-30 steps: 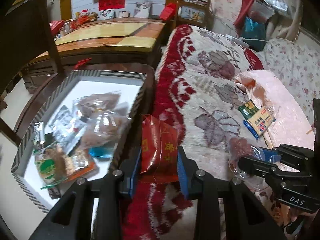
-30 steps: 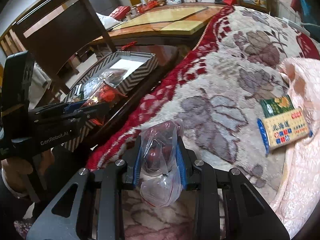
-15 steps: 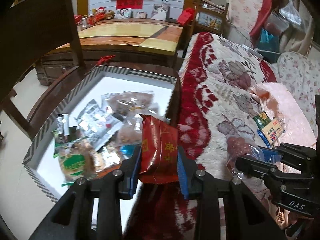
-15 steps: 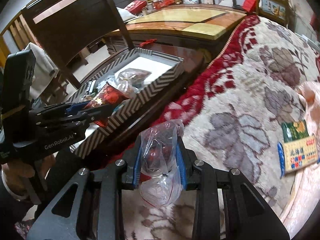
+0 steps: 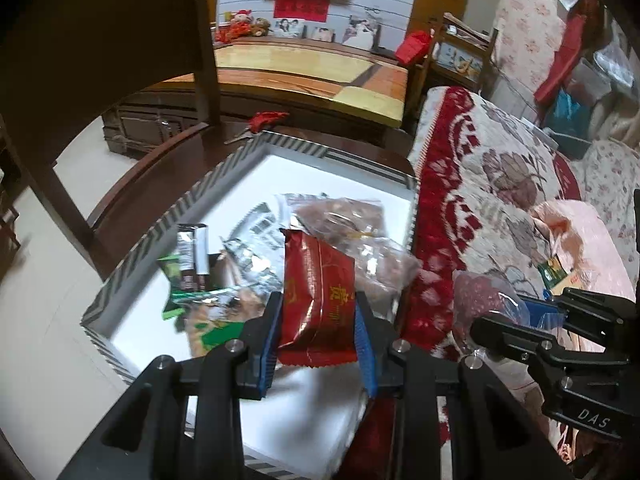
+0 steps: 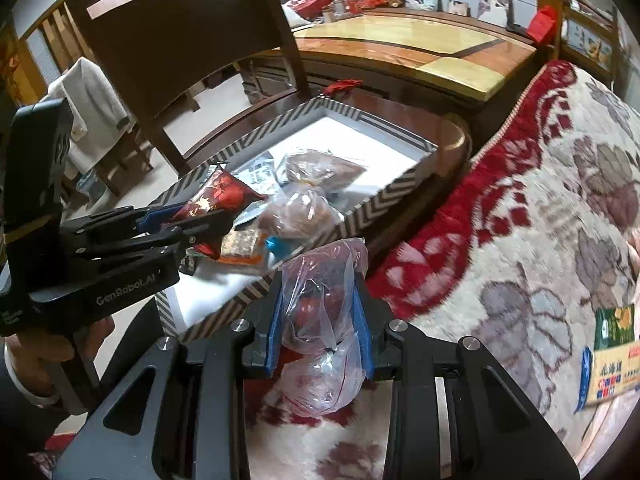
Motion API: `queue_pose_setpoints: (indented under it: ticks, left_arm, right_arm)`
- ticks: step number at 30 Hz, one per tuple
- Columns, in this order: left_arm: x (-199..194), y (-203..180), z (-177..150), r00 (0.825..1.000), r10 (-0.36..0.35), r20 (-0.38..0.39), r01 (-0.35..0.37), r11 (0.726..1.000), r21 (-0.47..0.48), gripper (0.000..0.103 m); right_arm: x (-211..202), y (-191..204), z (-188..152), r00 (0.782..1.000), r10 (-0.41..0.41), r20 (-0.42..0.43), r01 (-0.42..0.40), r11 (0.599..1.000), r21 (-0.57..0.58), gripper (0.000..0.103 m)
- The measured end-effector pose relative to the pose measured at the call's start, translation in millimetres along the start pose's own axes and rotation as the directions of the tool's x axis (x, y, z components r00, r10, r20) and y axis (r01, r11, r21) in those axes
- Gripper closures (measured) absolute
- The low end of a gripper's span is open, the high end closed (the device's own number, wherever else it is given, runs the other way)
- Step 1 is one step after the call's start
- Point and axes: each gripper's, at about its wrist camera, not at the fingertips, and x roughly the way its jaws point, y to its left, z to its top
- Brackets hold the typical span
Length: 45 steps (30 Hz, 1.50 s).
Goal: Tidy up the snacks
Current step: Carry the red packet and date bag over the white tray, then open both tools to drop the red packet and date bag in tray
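Observation:
My left gripper [image 5: 318, 334] is shut on a red snack packet [image 5: 318, 300] and hangs over the striped box [image 5: 160, 236], which holds several snack packs [image 5: 336, 220]. In the right wrist view the same left gripper [image 6: 208, 216] holds the red packet [image 6: 218, 198] above the box's near end. My right gripper [image 6: 318, 330] is shut on a clear plastic bag of dark red snacks [image 6: 320, 312], just outside the striped box's [image 6: 360, 208] near wall, over the blanket. That bag [image 5: 484, 300] and the right gripper [image 5: 524, 312] show at the right of the left wrist view.
The box sits on a dark wooden chair seat [image 5: 132, 188] with a tall chair back [image 6: 180, 28]. A red and cream floral blanket [image 6: 540, 200] lies to the right with a green and yellow packet [image 6: 612, 356] on it. A wooden table [image 5: 312, 76] stands behind.
Both grippers have moved left from the blanket toward the box, each keeping its load. The red packet now hangs over the box's inside; the plastic bag has reached the box's edge.

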Motion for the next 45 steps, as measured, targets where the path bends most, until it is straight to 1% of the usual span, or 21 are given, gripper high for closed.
queue_pose_setpoints:
  ticks: [14, 20, 28, 39, 40, 42, 45]
  left_arm:
    - [1.6, 35.7, 5.0, 0.999, 0.039, 0.002, -0.039, 0.997, -0.07, 0.067]
    - [7.7, 43.1, 4.6, 0.999, 0.047, -0.009, -0.047, 0.995, -0.084, 0.068]
    - [15.2, 51.1, 4.8, 0.998, 0.064, -0.022, -0.065, 0.993, -0.096, 0.068]
    - [24.9, 53.4, 3.8, 0.996, 0.084, -0.028, -0.087, 0.991, -0.106, 0.067]
    - [25.2, 54.1, 3.6, 0.996, 0.089, -0.03, -0.092, 0.99, -0.111, 0.065]
    - [25.8, 55.7, 2.8, 0.995, 0.094, -0.032, -0.097, 0.988, -0.12, 0.065]
    - [24.7, 56.0, 2.1, 0.994, 0.109, -0.032, -0.112, 0.986, -0.121, 0.063]
  right_arm:
    - [22.0, 19.3, 24.9, 1.0, 0.022, -0.016, -0.023, 0.999, -0.045, 0.074]
    - [34.3, 29.5, 41.5, 0.999, 0.026, -0.019, -0.027, 0.997, -0.077, 0.074]
    - [63.4, 38.6, 66.6, 0.999, 0.018, -0.037, -0.022, 0.993, -0.117, 0.074]
    - [106.9, 51.8, 85.6, 0.998, -0.024, -0.066, 0.012, 0.984, -0.176, 0.074]
    - [107.7, 53.0, 85.0, 0.998, -0.022, -0.063, 0.01, 0.984, -0.18, 0.073]
    - [107.4, 54.8, 83.0, 0.998, -0.009, -0.061, -0.002, 0.983, -0.181, 0.072]
    - [101.7, 51.6, 81.1, 0.998, 0.029, -0.054, -0.037, 0.988, -0.152, 0.063]
